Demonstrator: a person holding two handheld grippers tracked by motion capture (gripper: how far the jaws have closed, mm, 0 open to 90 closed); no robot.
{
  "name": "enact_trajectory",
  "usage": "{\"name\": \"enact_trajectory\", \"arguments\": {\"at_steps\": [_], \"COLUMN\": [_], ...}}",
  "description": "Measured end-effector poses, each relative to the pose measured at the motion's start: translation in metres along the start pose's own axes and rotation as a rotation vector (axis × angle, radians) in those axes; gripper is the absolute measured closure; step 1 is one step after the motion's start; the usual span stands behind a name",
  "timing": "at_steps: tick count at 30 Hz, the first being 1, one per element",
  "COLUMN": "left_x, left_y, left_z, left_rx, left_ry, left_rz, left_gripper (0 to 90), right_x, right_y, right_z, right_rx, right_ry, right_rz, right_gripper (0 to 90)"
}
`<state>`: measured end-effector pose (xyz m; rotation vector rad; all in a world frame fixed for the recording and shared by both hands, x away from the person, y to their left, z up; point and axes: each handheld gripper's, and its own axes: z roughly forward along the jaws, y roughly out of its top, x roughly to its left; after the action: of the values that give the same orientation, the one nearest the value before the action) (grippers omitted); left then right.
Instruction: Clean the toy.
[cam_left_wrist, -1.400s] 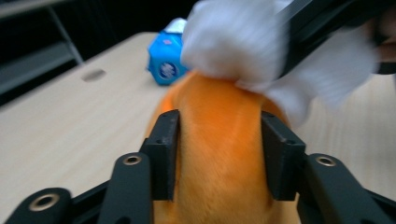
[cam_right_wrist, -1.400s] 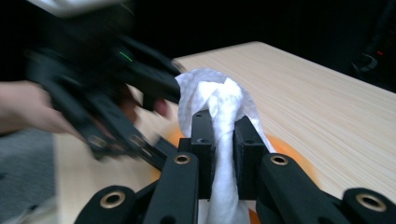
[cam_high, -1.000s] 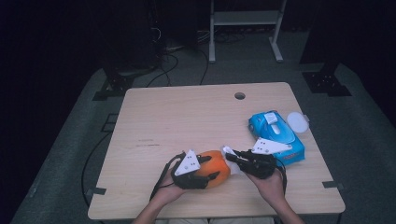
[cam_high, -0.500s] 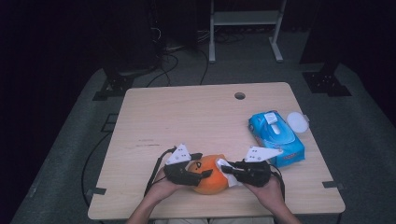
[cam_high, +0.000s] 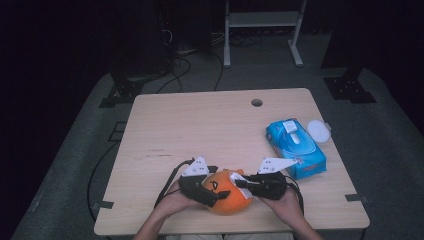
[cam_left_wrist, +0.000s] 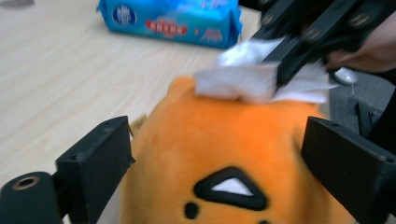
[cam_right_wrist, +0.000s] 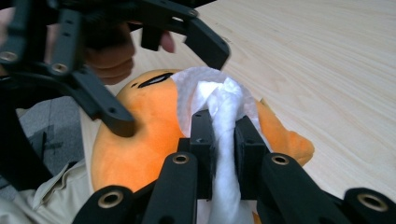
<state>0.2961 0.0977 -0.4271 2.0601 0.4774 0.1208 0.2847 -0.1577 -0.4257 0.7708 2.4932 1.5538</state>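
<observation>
The left gripper (cam_left_wrist: 219, 154) has just been spreading its jaws and now stands wide, straddling the orange plush toy (cam_left_wrist: 224, 144) — whether the pads brush the fur is hard to tell, but they do not squeeze it. The right gripper (cam_right_wrist: 219, 126) is clenched on a white tissue (cam_right_wrist: 219, 100), pressing it against the toy's top.

In the high view the toy (cam_high: 227, 192) lies at the table's (cam_high: 200, 125) six o'clock edge, between both hands. One toy, one tissue, one blue wipes pack (cam_high: 296, 145) at about three o'clock, one white lid (cam_high: 318, 131) just beyond it.

The left gripper view shows the toy's black stitched markings; the right gripper view shows the tissue bunched between its pads.
</observation>
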Motion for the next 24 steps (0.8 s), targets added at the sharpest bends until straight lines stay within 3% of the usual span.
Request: {"name": "enact_trajectory", "arguments": {"at_steps": [1, 3, 5, 10, 12, 17, 19, 24], "left_x": [-0.001, -0.003, -0.006, -0.009, -0.009, -0.007, -0.007, -0.009], "left_y": [-0.001, -0.003, -0.003, -0.004, -0.004, -0.006, -0.007, -0.007], "left_z": [0.002, 0.005, 0.005, 0.005, 0.005, 0.005, 0.005, 0.008], "left_rx": [0.007, 0.034, 0.047, 0.051, 0.052, 0.043, 0.039, 0.035], "left_ry": [-0.009, -0.004, 0.006, -0.009, -0.013, -0.02, -0.015, -0.021], "left_rz": [-0.002, 0.015, 0.031, 0.054, 0.057, 0.047, 0.044, 0.048], "left_gripper": [9.2, 21.1, 27.5, 31.5, 31.4, 27.4, 24.7, 24.8], "right_x": [0.0, 0.0, -0.002, -0.018, -0.021, -0.001, 0.001, -0.009], "right_y": [0.0, 0.001, 0.001, -0.004, -0.006, 0.001, 0.002, -0.003], "right_z": [-0.001, -0.003, -0.002, -0.001, -0.002, -0.002, -0.002, -0.002], "right_rx": [0.0, -0.011, -0.012, -0.002, -0.008, -0.043, -0.058, -0.034], "right_ry": [0.0, -0.018, -0.03, -0.108, -0.099, -0.019, 0.008, -0.026], "right_rz": [-0.006, -0.014, -0.012, 0.029, 0.049, -0.024, -0.025, 0.007], "right_gripper": [80.0, 80.0, 80.2, 80.3, 80.4, 80.2, 80.2, 80.2]}}
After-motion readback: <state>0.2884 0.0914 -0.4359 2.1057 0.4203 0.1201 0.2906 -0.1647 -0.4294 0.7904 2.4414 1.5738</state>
